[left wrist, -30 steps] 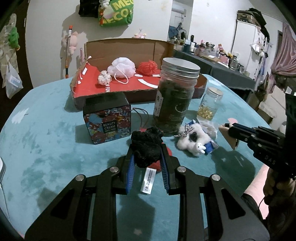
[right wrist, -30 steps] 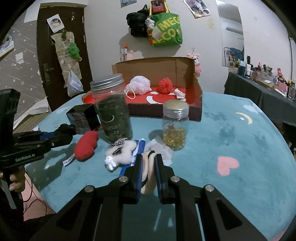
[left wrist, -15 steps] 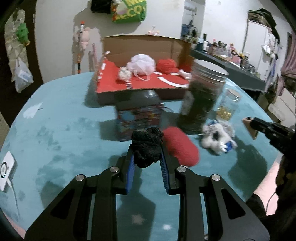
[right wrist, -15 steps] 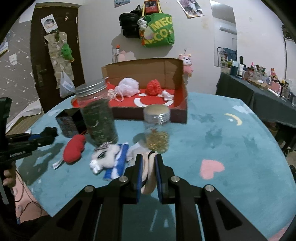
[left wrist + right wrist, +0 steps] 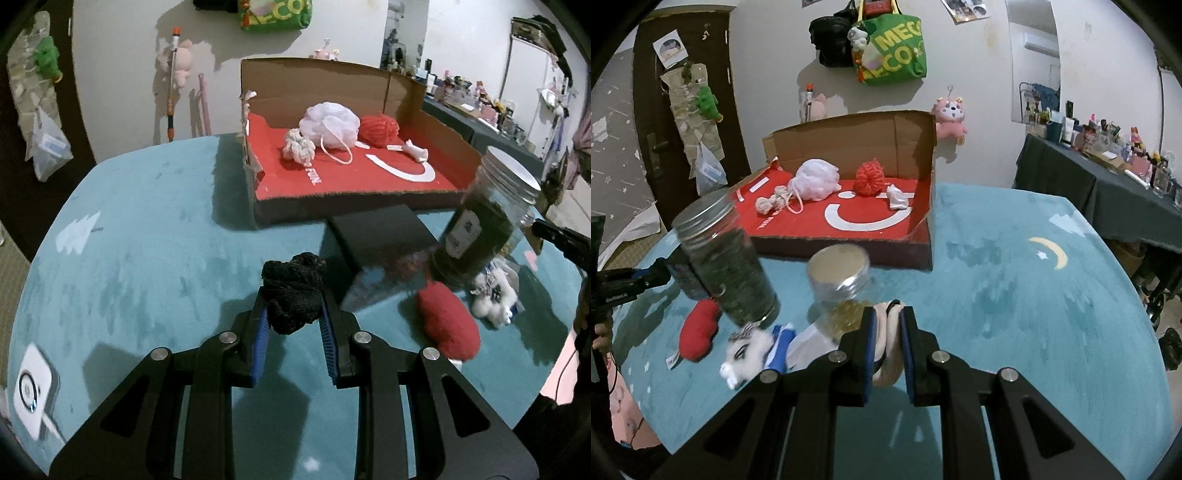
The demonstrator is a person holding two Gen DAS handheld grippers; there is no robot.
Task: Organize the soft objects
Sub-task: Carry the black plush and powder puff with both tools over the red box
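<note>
My left gripper (image 5: 291,301) is shut on a black knitted ball (image 5: 293,291), held above the teal table. My right gripper (image 5: 886,319) is shut on a pale beige soft ring (image 5: 889,354). Ahead stands an open cardboard box with a red floor (image 5: 369,181) (image 5: 849,229). It holds a white mesh pouf (image 5: 328,123), a red yarn ball (image 5: 380,129), a white knotted piece (image 5: 298,147) and a small white scrap (image 5: 897,195). A red plush (image 5: 447,321) (image 5: 698,328) and a white plush animal (image 5: 495,304) (image 5: 744,350) lie on the table.
A tall jar of dark contents (image 5: 476,229) (image 5: 727,258), a small gold-filled jar (image 5: 842,280) and a black gift box (image 5: 380,236) stand in front of the cardboard box. A white device (image 5: 31,387) lies at the table's left edge. A cluttered side table (image 5: 1108,177) stands right.
My left gripper carried the black ball leftward, away from the red plush, and now faces the box's left corner. My right gripper moved closer to the jars, still holding the beige ring.
</note>
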